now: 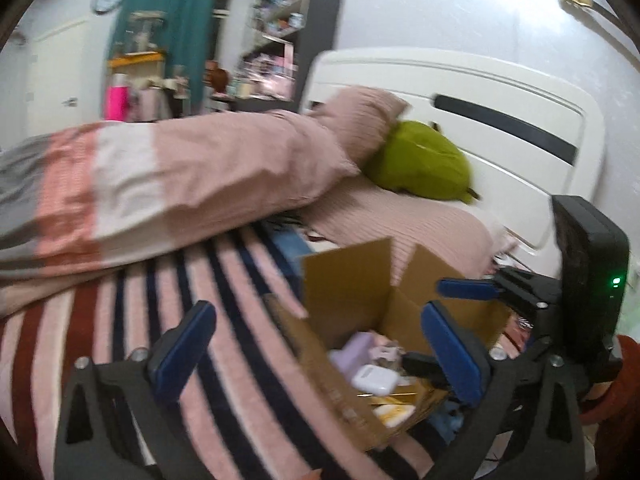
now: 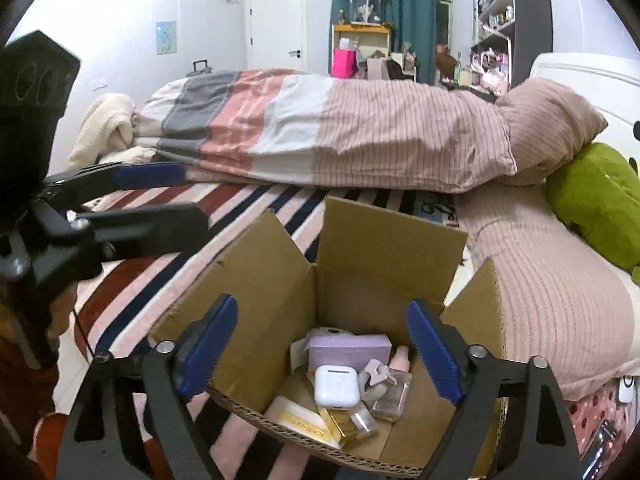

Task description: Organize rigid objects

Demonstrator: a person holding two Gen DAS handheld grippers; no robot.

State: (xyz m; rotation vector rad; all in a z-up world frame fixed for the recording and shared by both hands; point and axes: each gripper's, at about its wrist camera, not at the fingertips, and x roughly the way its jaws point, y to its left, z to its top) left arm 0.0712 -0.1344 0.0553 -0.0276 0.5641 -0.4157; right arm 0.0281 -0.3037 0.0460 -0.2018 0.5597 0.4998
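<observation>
Filling most of both views, a bed with a striped blanket (image 2: 256, 216) in pink, navy and rust carries a folded quilt (image 2: 320, 132) along its far side, a pink ribbed pillow (image 2: 552, 120) at the far right against the white headboard (image 1: 480, 112), and a green plush toy (image 2: 596, 196) just beside that pillow. An open cardboard box (image 2: 384, 240) stands on the blanket near the cameras, flaps raised, its far flap upright. Inside it, on the floor of the box, lies a heap of small rigid items: a lilac box (image 2: 352, 350) towards the far side, a white earbud case (image 2: 336, 386) resting on top in the middle, a gold carton (image 2: 320, 426) at the near edge, a clear glass bottle (image 2: 394, 394) to the right.

The right gripper (image 2: 324, 360) hangs over the near rim of the box with its jaws spread wide; the heap sits below and between the blue pads (image 2: 208, 352), touching neither, nothing grasped. The left gripper (image 1: 316, 360) stands to the left of the box above the blanket, jaws released and empty, the box interior showing beside its right pad.
</observation>
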